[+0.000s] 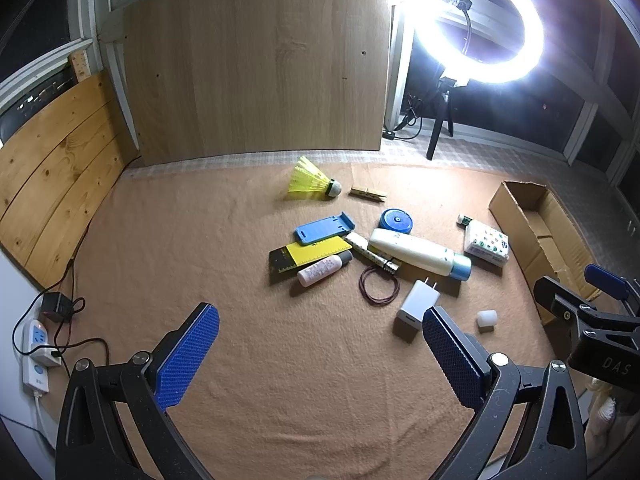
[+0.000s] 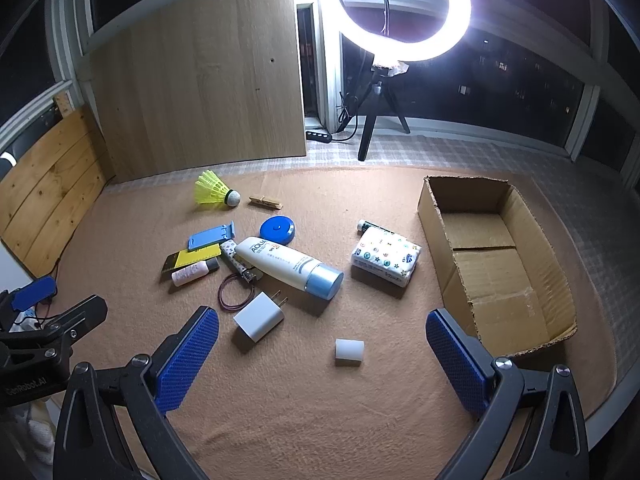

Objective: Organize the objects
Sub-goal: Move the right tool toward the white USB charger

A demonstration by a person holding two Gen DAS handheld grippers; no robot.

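Nothing has yet been placed in the cardboard box (image 2: 496, 264); its interior shows bare in the right wrist view. All items lie loose on the tan blanket (image 2: 280, 380) to the box's left. Noted: a yellow shuttlecock (image 2: 214, 194) and a wooden clothespin (image 2: 265, 201) at the far side; a blue stand (image 2: 210, 237), a yellow ruler (image 2: 196, 258), a small pink bottle (image 2: 192, 273), a patterned tube (image 2: 236, 258), a blue round case (image 2: 277, 229) and a large white lotion bottle (image 2: 288, 266) clustered and partly overlapping at centre; a hair band (image 2: 234, 292) and a white charger (image 2: 258, 316) nearer; a tissue pack (image 2: 386, 256) close to the box; a small white cap (image 2: 349, 352) nearest the right claw (image 2: 322, 354).

Right claw: jaws spread wide, holding nothing, hovering above the blanket with the cap between its fingers' line of sight. Left claw (image 1: 320, 354): likewise wide open and empty, with the charger just beyond its right finger.

Assessment: the task appears at its start; every item remains to be sorted.
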